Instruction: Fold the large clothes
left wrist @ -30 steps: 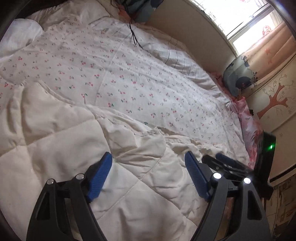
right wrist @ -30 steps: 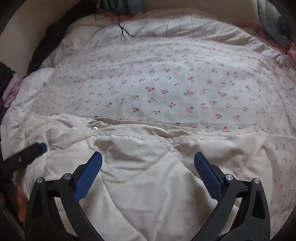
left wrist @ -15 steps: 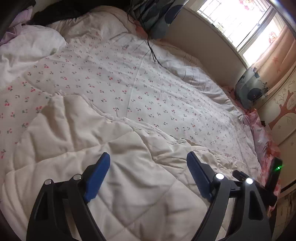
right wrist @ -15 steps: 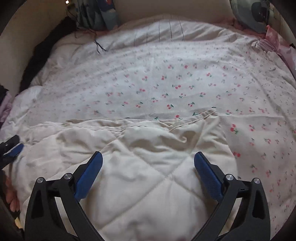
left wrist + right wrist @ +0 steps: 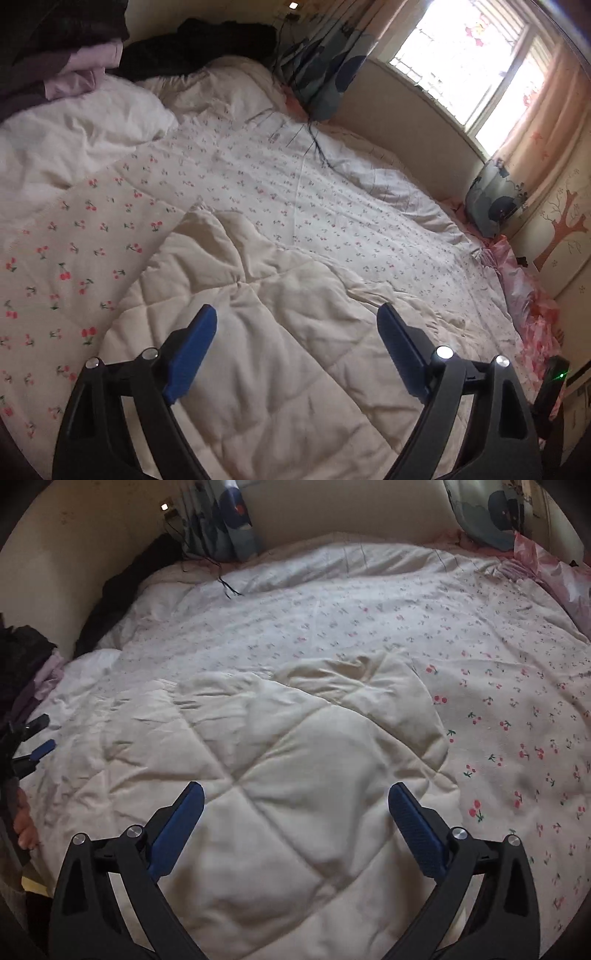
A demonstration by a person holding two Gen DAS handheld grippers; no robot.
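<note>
The big cream quilt (image 5: 258,332) lies spread on the bed (image 5: 424,192), folded over so its plain padded side faces up. Its cherry-print side (image 5: 74,251) shows at about 9 o'clock of the plain part in the left wrist view, and at about 3 o'clock in the right wrist view.

The left hand-held gripper (image 5: 297,350) hangs over the plain part with its blue pads (image 5: 192,347) wide apart. Its jaws have just been opening, and nothing is between them. It is let go and grasps nothing.

The right hand-held gripper (image 5: 295,823) also hangs over the plain part, with its blue pads wide apart and nothing between them. It is let go too.

In the right wrist view the tips of the left hand-held gripper peek in at about 9 o'clock, at the quilt's edge. Below them is something pinkish that may be fingers, but it is too blurry to tell.

A white pillow (image 5: 74,133) sits at about 10 o'clock in the left wrist view, with dark clothes (image 5: 192,44) behind it. A black cord (image 5: 317,144) lies across the far part of the bed. A bright window (image 5: 465,62) is at about 1 o'clock.
</note>
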